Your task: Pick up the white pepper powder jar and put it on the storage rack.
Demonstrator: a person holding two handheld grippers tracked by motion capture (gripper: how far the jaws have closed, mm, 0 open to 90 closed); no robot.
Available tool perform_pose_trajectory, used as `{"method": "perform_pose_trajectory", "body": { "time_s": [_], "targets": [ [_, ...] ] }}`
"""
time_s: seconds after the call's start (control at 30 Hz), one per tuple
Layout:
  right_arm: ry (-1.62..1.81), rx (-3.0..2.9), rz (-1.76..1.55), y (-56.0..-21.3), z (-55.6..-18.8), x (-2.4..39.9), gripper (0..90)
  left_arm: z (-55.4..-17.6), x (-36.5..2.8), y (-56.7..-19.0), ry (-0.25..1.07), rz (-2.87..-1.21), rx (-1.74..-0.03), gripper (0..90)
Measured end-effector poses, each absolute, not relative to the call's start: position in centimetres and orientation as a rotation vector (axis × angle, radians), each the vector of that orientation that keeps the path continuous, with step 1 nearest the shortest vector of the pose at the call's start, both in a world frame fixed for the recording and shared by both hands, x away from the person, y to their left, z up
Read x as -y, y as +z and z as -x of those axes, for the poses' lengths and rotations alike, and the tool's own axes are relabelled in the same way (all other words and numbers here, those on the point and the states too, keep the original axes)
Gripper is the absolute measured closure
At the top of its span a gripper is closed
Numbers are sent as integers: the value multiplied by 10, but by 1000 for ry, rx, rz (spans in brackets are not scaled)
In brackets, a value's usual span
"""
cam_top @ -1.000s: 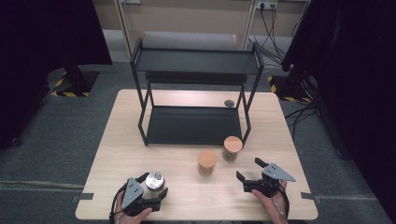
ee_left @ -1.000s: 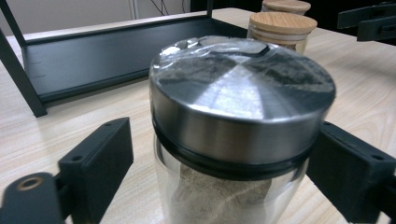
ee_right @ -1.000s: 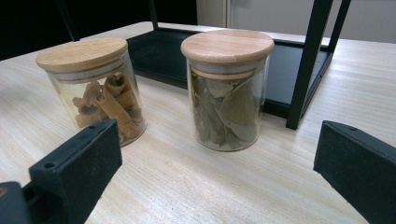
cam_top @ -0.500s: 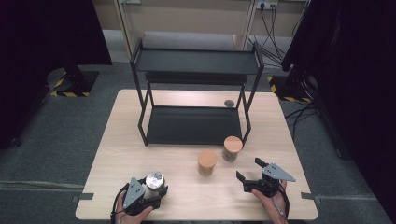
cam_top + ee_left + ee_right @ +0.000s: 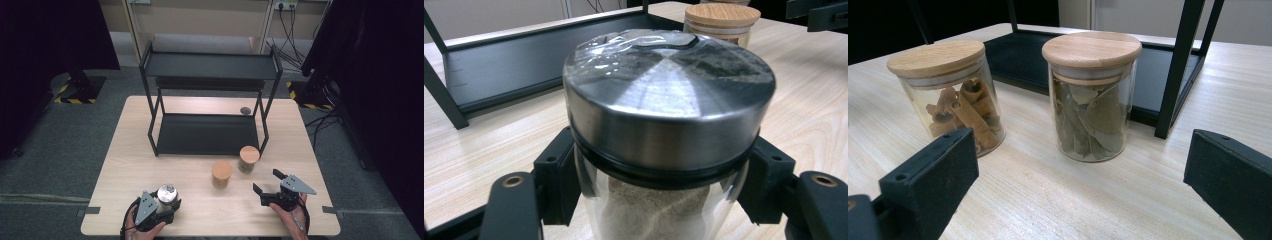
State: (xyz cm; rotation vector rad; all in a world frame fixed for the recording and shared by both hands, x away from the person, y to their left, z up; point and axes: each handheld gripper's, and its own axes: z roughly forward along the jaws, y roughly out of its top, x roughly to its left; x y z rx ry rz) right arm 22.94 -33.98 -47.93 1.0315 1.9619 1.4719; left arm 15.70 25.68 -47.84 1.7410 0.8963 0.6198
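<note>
near edge of table (image 5: pixel 125 200), l side: left gripper (image 5: pixel 161 207) clamped on metal-lid jar (image 5: pixel 167 194), pads pressing glass just below lid from both sides. jaws just been closing, jar between them. jar upright on tabletop, pale powdery fill visible thru glass in left gripper view (image 5: pixel 659 210); lid (image 5: pixel 669 95) brushed steel w/ crinkled clear film on top, black seal ring under rim. hand (image 5: pixel 145 231) wrapped round gripper body from bottom edge.

near edge, r side: right gripper (image 5: pixel 268 185) jaws spread wide, nothing between pads, pointing toward the two wood-lid jars. grey 3-cornered plate on top. hand (image 5: pixel 292 217) under it. well apart from left gripper.

mid-table, ahead of right gripper: cinnamon jar (image 5: pixel 222 173), wood lid, brown bark curls inside per right gripper view (image 5: pixel 950 97). just beside it, slightly farther + to the right: bay-leaf jar (image 5: pixel 249 158), wood lid, grey-green leaves (image 5: pixel 1091 95). both upright, not touching each other, near front right leg of rack.

farther: black two-tier rack (image 5: pixel 210 67) standing on table, lower shelf (image 5: pixel 205 132) bare, upper shelf dark + flat. small dark round item (image 5: pixel 245 110) on tabletop behind rack's right side, too small to id.

beyond table: grey floor, yellow-black striped bases (image 5: pixel 75 95) either side, cables (image 5: pixel 292 35) at back wall.
</note>
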Motion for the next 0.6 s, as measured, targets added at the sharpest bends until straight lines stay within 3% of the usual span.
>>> {"method": "perform_pose_trajectory", "body": {
  "time_s": [0.6],
  "targets": [
    [1472,-1962,-1032,-479,-229,340,11,-158,-256,-474,632,-1736,-904,309]
  ]
}}
